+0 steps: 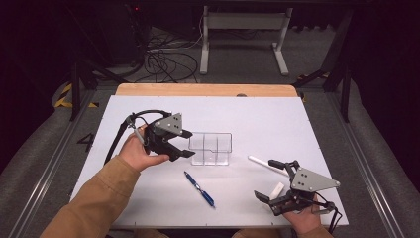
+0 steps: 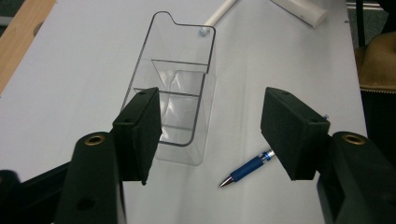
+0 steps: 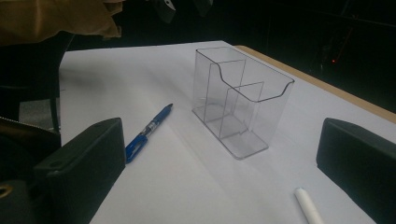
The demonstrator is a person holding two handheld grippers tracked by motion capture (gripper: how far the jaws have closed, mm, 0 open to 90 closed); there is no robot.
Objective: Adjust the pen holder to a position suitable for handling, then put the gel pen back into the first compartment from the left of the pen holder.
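A clear organizer [image 1: 211, 148] stands upright at the middle of the white table [image 1: 297, 124], its compartments empty, and we take it as the thing our work turns on. Our left gripper [image 1: 187, 144] hangs just beside its left end, jaws spread wide and holding nothing, lined up, we judge, to steady or seize the box. In the left gripper view one jaw overlaps the organizer's near wall, though we cannot tell whether it touches. A blue pen [image 1: 199, 188] lies flat on the table in front of the organizer, apart from it, within easy reach of either hand. To the right, a white marker [image 1: 267, 165] lies at a slant, and a small white piece [image 1: 276, 190] rests near it. Our right gripper [image 1: 270, 181] hovers low over the near right corner, jaws wide and empty, flanking those white items, likely placed to pick one up for the organizer.
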